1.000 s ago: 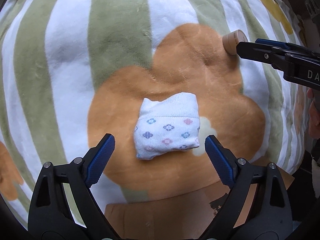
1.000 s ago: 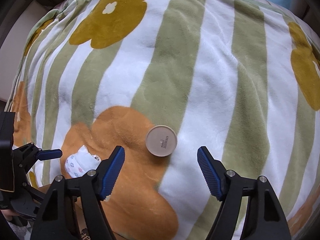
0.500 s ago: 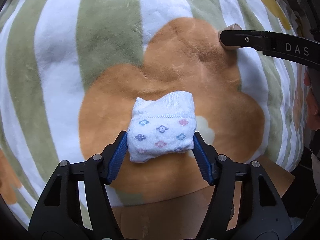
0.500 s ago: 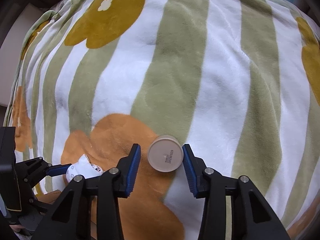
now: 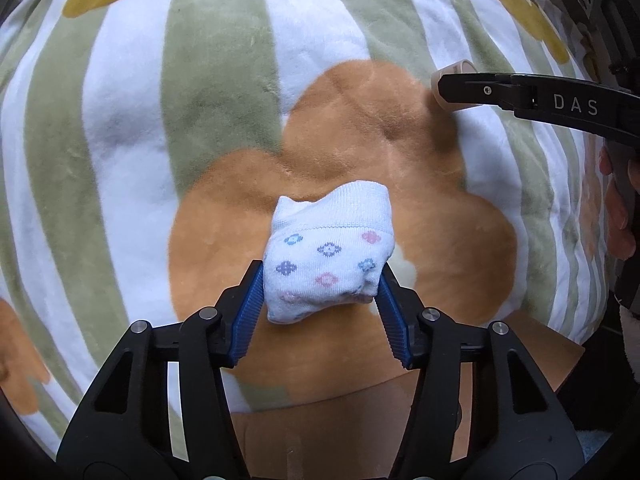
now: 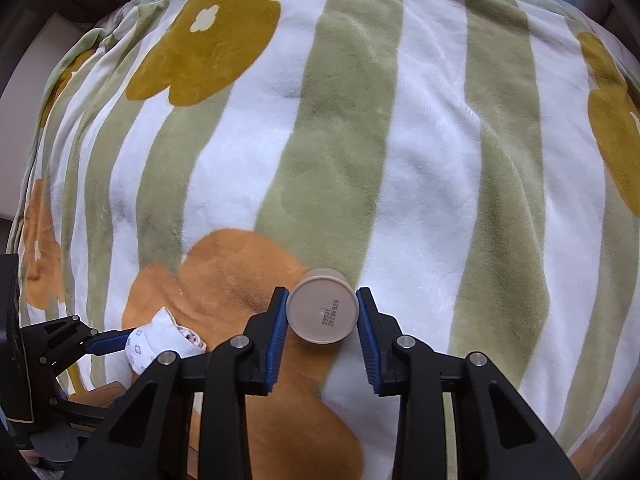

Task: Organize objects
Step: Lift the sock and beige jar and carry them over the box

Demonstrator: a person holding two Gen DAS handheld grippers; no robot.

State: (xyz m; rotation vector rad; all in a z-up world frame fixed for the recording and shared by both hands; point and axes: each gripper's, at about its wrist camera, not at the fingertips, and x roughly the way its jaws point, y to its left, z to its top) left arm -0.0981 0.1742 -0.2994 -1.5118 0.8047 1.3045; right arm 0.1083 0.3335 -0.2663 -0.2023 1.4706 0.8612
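My left tongs (image 5: 320,292) closing on rolled sock (image 5: 328,264); right tongs (image 6: 322,316) clenched on beige jar (image 6: 322,310), both squarely between pads, lift next.

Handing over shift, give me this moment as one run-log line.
left gripper: closing on sock | right gripper: shut on jar | both on blanket, not lifted

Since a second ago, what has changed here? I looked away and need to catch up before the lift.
Both grippers went from wide open to gripping. The left gripper is closing on the rolled sock, its pads already pressing its sides. The right gripper shut on the round beige container. Sock and container stayed where they lay on the striped blanket; neither looks lifted.
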